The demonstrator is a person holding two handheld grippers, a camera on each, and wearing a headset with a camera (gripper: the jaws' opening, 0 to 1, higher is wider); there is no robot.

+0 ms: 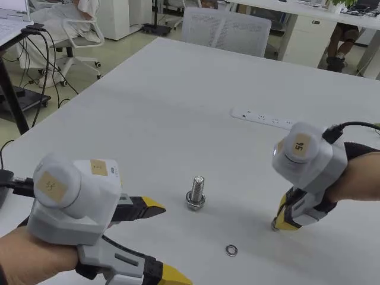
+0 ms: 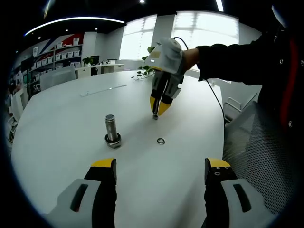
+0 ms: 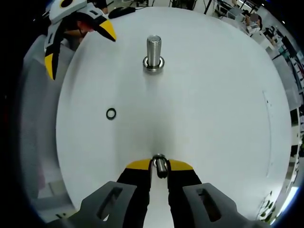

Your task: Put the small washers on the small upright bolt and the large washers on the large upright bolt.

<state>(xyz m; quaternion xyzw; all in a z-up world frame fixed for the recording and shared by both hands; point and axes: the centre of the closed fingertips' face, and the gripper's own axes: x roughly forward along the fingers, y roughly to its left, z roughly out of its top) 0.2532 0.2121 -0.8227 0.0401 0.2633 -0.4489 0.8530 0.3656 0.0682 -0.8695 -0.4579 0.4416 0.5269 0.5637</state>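
The right gripper points down at the white bench in the right part of the head view. Its yellow-tipped jaws are closed around a small silver bolt. In the right gripper view this bolt stands between the two tips at the bottom centre. In the left gripper view the same bolt shows just under the tips of the right gripper, and it touches the bench there.

The large silver bolt stands upright in the lower middle of the head view, to the left of the right gripper and apart from it. It has a wider metal collar at its foot. One small metal washer lies flat on the bench, below and to the right of the large bolt and not touching it.

The left gripper is in the lower left of the head view. Its jaws are spread wide and hold nothing, and the large bolt is just to the right of its upper tip.

A tan sticker on the right gripper carries two dark digits, turned sideways; I cannot read them with certainty. A white flat strip lies further up on the bench.
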